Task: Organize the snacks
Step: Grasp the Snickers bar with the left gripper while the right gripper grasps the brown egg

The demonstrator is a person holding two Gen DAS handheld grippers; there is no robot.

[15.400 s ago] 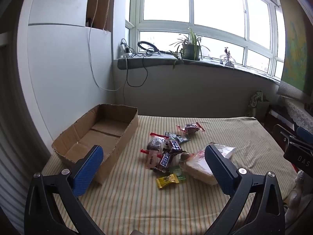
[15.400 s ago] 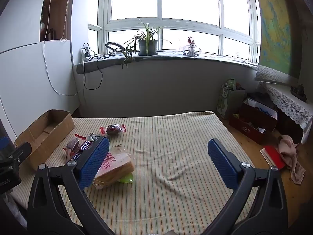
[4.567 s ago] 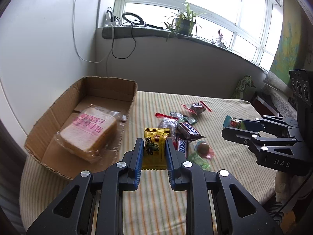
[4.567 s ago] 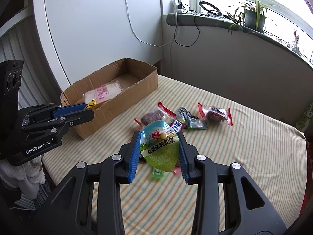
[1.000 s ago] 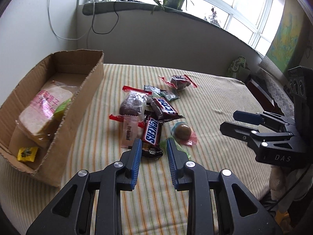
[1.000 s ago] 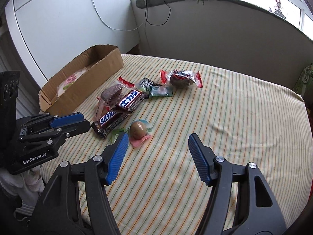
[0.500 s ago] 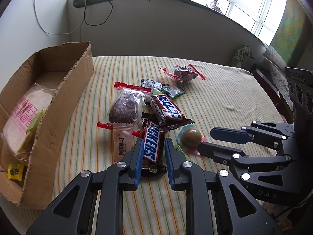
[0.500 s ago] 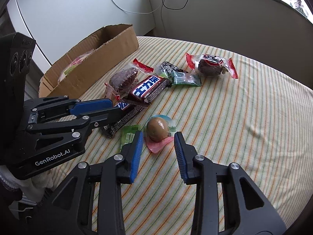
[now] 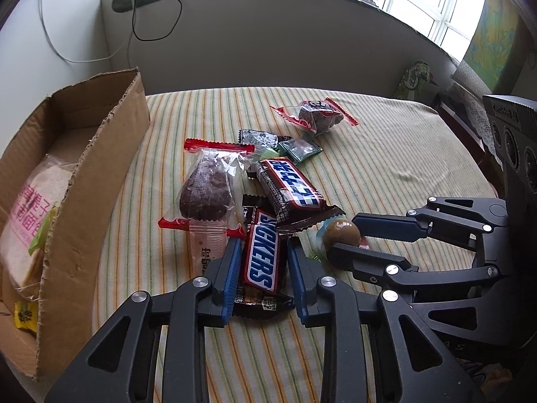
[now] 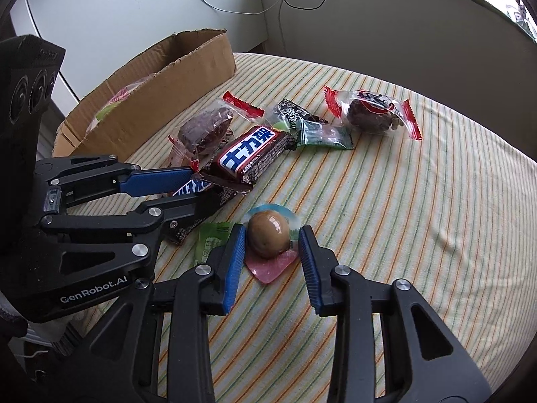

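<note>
Both tongs have come down onto the snack pile since a second ago, when they hung above it and the right pair stood wide. Now the left gripper (image 9: 261, 270) straddles the Snickers bar (image 9: 262, 258), which lies lengthwise between its blue pads; the jaws are opening, and a sliver of gap shows on each side, so the bar is between them but not pinched. In the right wrist view the right gripper (image 10: 271, 256) is drawn in around the packed egg (image 10: 268, 237), its pads just beside the brown egg and over the clear wrapper; whether they truly press on it I cannot tell.

A second chocolate bar (image 9: 289, 190) overlaps the top end of the Snickers. Left of it lies a dark cake in a clear bag (image 9: 208, 188), and beyond, toward the far edge of the striped cloth (image 9: 386, 154), a green sachet (image 9: 299, 148) and a red-ended wrapped cake (image 9: 315, 115). A small green packet (image 10: 211, 239) lies just beside the egg.

At the cloth's left edge stands the cardboard box (image 9: 97, 181), holding bagged bread (image 9: 32, 198) and a yellow sachet (image 9: 25, 315) in its near corner
</note>
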